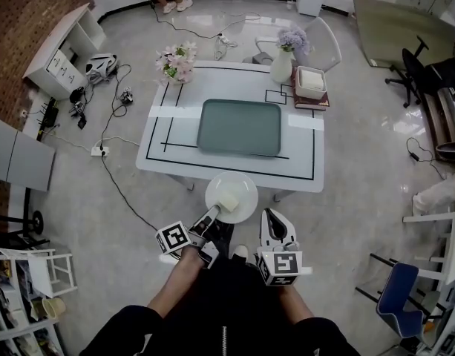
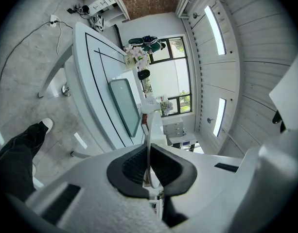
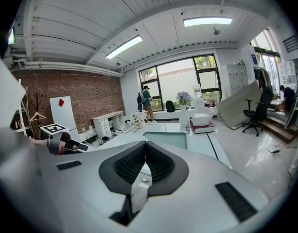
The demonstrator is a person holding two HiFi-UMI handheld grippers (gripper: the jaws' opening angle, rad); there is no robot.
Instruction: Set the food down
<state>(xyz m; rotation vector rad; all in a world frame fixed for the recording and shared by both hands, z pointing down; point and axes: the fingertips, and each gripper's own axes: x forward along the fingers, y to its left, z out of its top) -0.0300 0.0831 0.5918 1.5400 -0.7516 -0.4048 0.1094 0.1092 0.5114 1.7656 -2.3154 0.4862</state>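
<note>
Head view: left gripper [image 1: 211, 215] clamped the plate [image 1: 246, 188] by its rim, food [image 1: 228, 200] on top, at the counter's [image 1: 160, 158] near edge, short of the tray [image 1: 239, 127]. Left gripper view showed only the rim edge-on between the jaws, no food. Right gripper [image 1: 271, 215] sat just beside the plate; its own view showed jaws together, empty.

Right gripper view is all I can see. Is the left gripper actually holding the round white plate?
Observer: Yes. The left gripper view shows the left gripper shut on the rim of the round white plate.
Operator: Any food on it?
Observer: The head view shows one pale cube of food on it.
Operator: Over the table yet?
Observer: From the head view, it overlaps the near edge of the white table, short of the grey-green rectangular tray.
</note>
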